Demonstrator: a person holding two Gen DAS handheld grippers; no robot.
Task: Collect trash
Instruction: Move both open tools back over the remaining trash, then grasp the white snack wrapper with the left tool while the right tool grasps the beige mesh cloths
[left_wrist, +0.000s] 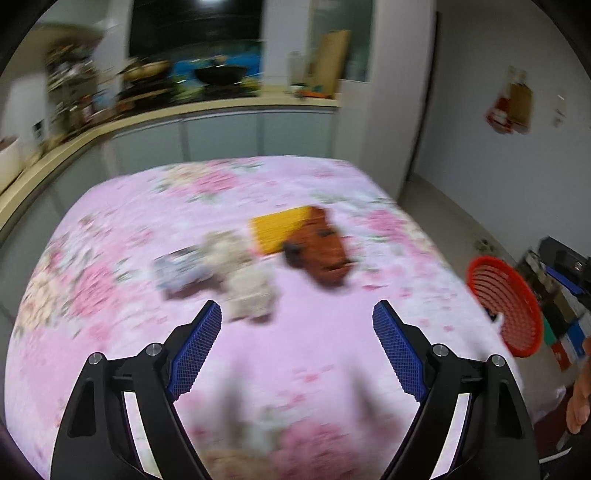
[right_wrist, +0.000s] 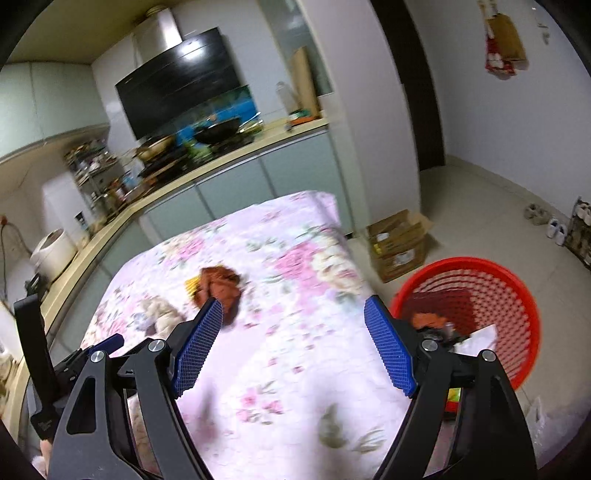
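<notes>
Both claws wide and empty, left claw (left_wrist: 297, 317), right claw (right_wrist: 293, 314), blurred trash (left_wrist: 243, 273), red basket (right_wrist: 491, 295) partly hidden.

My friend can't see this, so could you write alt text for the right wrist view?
Open gripper with blue fingers hovers over a floral tablecloth with brown crumpled trash; a red basket sits on the floor to the right.

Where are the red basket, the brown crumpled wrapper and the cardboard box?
red basket (right_wrist: 491, 295): right wrist view, inner mesh wall.
brown crumpled wrapper (left_wrist: 325, 254): left wrist view, its middle.
cardboard box (right_wrist: 400, 243): right wrist view, its side.
</notes>
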